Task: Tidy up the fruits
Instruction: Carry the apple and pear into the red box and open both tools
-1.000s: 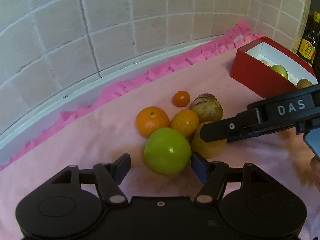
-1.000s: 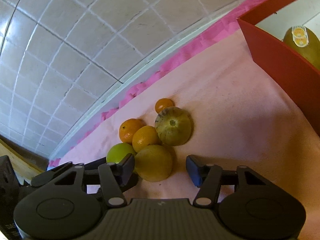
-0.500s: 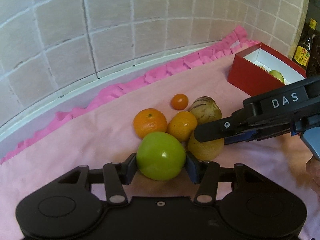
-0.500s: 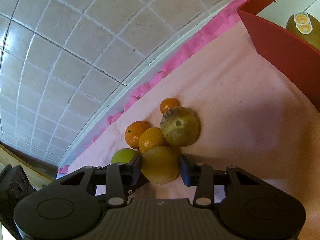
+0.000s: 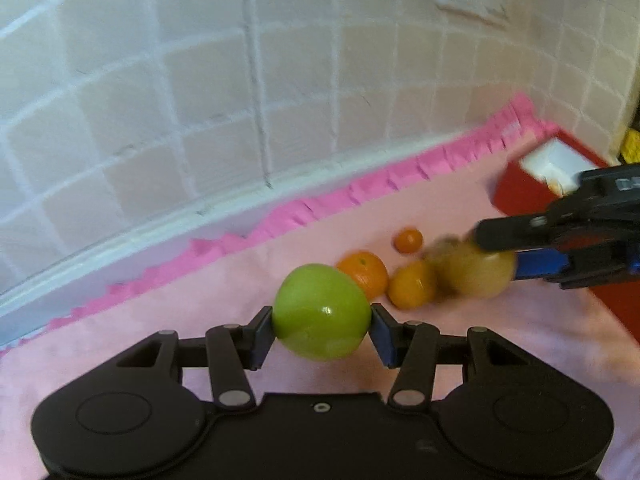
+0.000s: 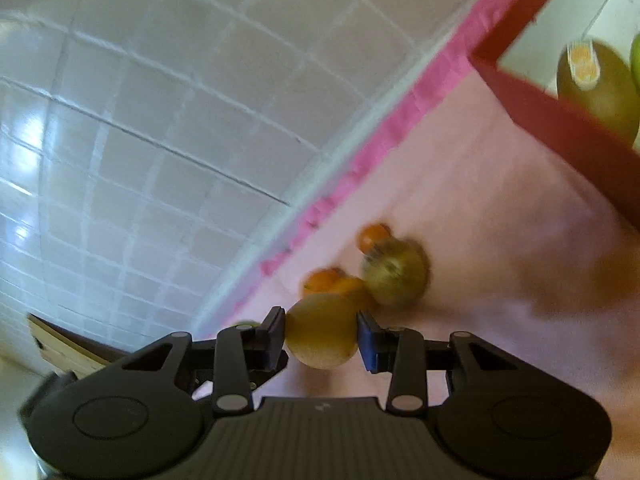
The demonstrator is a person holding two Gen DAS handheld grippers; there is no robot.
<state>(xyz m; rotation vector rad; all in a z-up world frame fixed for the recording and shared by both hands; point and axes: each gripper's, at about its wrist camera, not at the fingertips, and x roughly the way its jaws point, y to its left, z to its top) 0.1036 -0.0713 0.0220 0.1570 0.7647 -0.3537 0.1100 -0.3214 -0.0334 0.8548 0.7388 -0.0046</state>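
Note:
My left gripper (image 5: 323, 334) is shut on a green apple (image 5: 322, 316), held a little above the pink cloth (image 5: 120, 340). In the right wrist view my right gripper (image 6: 321, 340) has a yellow round fruit (image 6: 322, 336) between its pads. Its jaws are still closing and press on both sides of the fruit. The left wrist view shows that right gripper (image 5: 500, 248) and its fruit (image 5: 476, 276) blurred at the right. Left on the cloth are two oranges (image 5: 364, 272) (image 5: 412, 288), a small tangerine (image 5: 408, 240) and a striped pale fruit (image 6: 394, 276).
A red box (image 6: 560, 128) with a white inside stands at the right; a brown fruit with a sticker (image 6: 600, 88) lies in it. A tiled wall (image 5: 200, 100) runs along the back behind the cloth's pink fringe (image 5: 280, 220). A wooden edge (image 6: 60, 344) shows far left.
Both grippers closed on their fruits, the left on the green apple and the right on the yellow fruit. Both have since risen, lifting the fruits away from the pile.

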